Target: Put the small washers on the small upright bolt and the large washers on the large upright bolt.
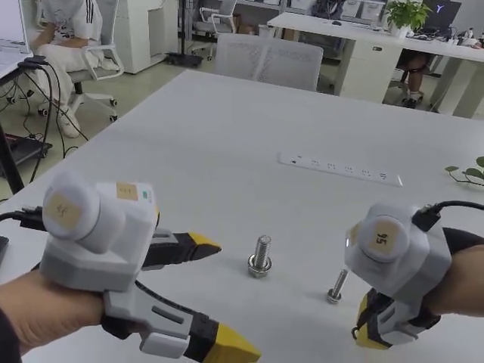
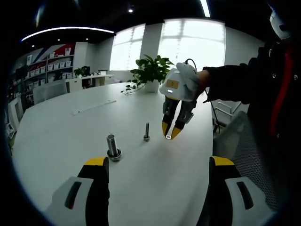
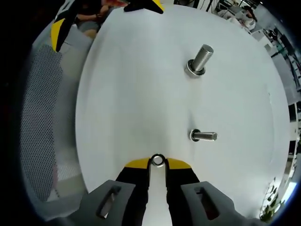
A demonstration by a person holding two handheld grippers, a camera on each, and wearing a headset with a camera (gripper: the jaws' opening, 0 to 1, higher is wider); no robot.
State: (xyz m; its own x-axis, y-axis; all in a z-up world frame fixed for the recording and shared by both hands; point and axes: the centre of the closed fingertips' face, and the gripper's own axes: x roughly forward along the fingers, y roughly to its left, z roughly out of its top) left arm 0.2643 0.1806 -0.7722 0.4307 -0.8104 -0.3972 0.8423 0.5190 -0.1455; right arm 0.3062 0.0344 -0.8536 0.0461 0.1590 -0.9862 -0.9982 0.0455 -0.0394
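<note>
The large bolt (image 1: 260,255), small bolt (image 1: 337,286) and washer (image 3: 158,160) are silver, the table (image 1: 227,136) white, the fingers (image 2: 99,190) black (yellow-tipped).

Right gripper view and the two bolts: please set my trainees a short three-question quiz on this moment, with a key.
1. True or false: the left gripper is shut.
2. What does the right gripper hold between its tips? A. a washer B. a nut C. nothing
3. Fill in: the upright bolt nearer the right gripper is the ___ one.

Key: 1 false; 2 A; 3 small.
</note>
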